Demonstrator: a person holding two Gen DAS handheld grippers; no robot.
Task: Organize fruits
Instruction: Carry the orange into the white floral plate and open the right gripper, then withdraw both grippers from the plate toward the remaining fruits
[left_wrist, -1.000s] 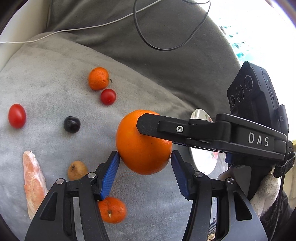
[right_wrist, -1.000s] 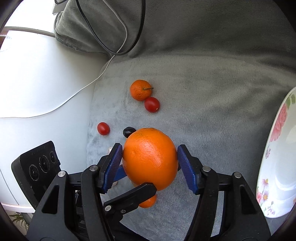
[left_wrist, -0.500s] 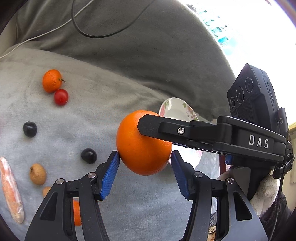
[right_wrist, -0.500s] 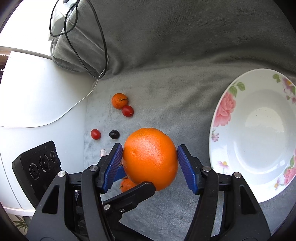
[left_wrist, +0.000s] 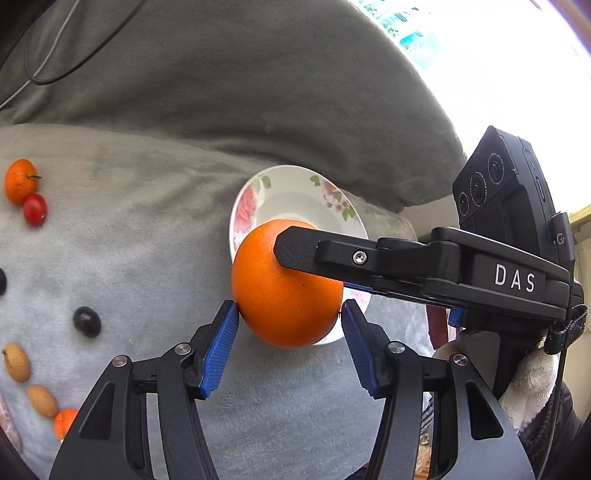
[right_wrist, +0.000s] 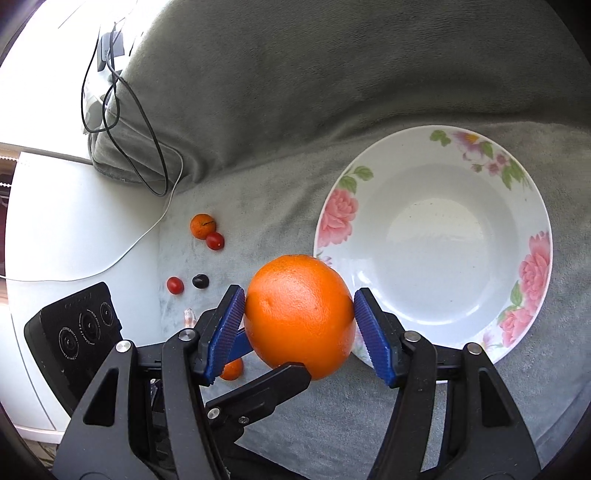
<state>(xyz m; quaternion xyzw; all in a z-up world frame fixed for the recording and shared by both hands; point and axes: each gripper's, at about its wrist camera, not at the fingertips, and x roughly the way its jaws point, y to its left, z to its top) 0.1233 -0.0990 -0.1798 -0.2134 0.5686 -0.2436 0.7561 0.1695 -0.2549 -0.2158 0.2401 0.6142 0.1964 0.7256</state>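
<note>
- We grip the big orange (right_wrist: 298, 319) with both claws at once: the right claw (right_wrist: 299, 325) pinches it between its blue pads, and the left claw (left_wrist: 290, 325) does the same crosswise, so four pads share one fruit.
- The orange is off the grey blanket (right_wrist: 258, 192), just short of the near rim of the flowered plate (right_wrist: 436, 236), which sits toward the right edge of the blanket.
- In the left wrist view the pads seem to touch only the lower sides of the fruit; we cannot be sure how firmly they bite there.
- Risk: if one claw lets go before the other, the round orange could roll out and drop on the plate rim, tipping the plate on the soft blanket.
- Risk: the two claws are crossed tightly, so any uneven pull may knock one finger against the other.
- Farther off, toward the left edge, lie a dark grape (right_wrist: 200, 281), a cherry tomato (right_wrist: 175, 285) and a small mandarin (right_wrist: 202, 225) touching another tomato (right_wrist: 215, 240); none is on the plate yet.
- Beyond them black cables (right_wrist: 122, 110) hang over the blanket's far corner.
</note>
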